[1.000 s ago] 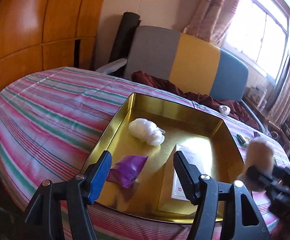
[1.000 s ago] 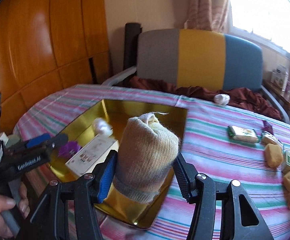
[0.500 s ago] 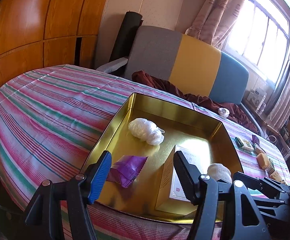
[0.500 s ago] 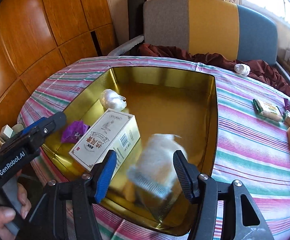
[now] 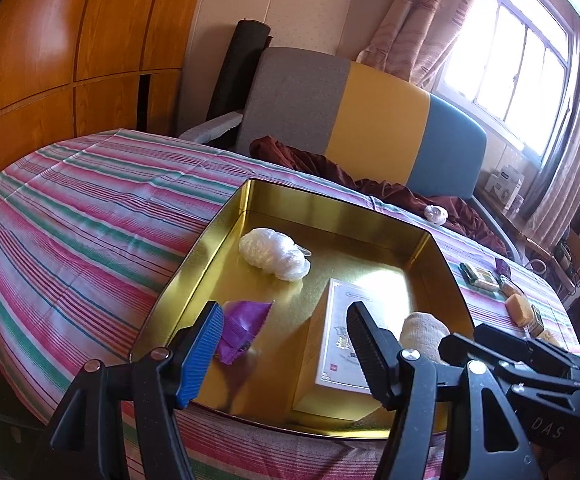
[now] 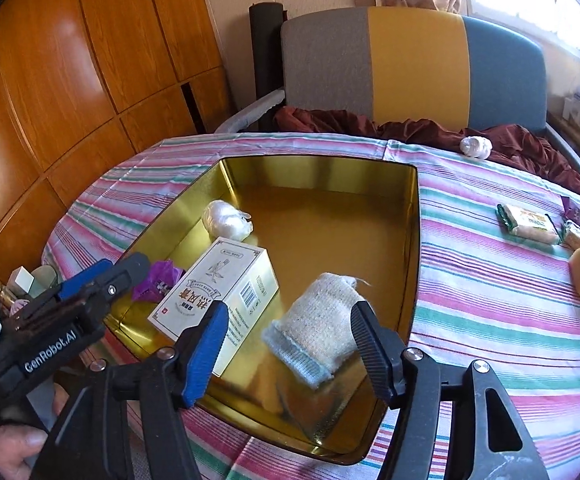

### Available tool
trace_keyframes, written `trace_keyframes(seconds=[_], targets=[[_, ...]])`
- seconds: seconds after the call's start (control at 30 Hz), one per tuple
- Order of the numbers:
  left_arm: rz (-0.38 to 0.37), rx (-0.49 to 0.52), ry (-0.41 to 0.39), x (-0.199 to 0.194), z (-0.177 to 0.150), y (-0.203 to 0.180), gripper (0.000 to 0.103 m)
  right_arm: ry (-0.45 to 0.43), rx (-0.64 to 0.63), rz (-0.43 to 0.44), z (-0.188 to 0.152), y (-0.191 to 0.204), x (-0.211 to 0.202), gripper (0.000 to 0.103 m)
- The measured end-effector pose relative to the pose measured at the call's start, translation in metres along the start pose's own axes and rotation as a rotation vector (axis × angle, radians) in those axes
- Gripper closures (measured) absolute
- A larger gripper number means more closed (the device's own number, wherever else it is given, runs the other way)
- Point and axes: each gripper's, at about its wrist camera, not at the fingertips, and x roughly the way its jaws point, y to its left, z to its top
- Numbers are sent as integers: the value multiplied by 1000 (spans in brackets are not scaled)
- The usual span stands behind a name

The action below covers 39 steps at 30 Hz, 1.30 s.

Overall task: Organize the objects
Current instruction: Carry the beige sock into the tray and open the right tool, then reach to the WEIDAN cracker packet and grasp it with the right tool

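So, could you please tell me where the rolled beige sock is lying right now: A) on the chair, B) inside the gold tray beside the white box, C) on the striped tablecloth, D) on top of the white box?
B: the rolled beige sock lies on the floor of the gold tray, next to the white box.

tray (image 6: 411,240) on the tablecloth (image 6: 489,300); in it a box (image 6: 218,292), a rolled sock (image 6: 321,328) right of it; snacks (image 6: 527,222) further right.

hidden: purple packet (image 6: 158,284) part behind left gripper (image 6: 102,280) | cut off: hand (image 6: 14,446)
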Motion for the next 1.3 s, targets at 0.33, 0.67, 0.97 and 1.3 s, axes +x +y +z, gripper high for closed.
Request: trace_keyframes(seconds=[0.33,0.67,0.97,1.3], targets=[[-41,27,11,-1,-4,-12,38,-67,64,-71,2,-27,-23,35],[-82,84,39,-1,-12,-33,38,-65,143,-140,-10,-69,-33,34],[-185,197,99,-1,-25,-70,38,1,234,-217,-40,-122,-32,34],[-271,341,95,-13,-24,-122,38,12,355,-268,-56,-189,-35,34]])
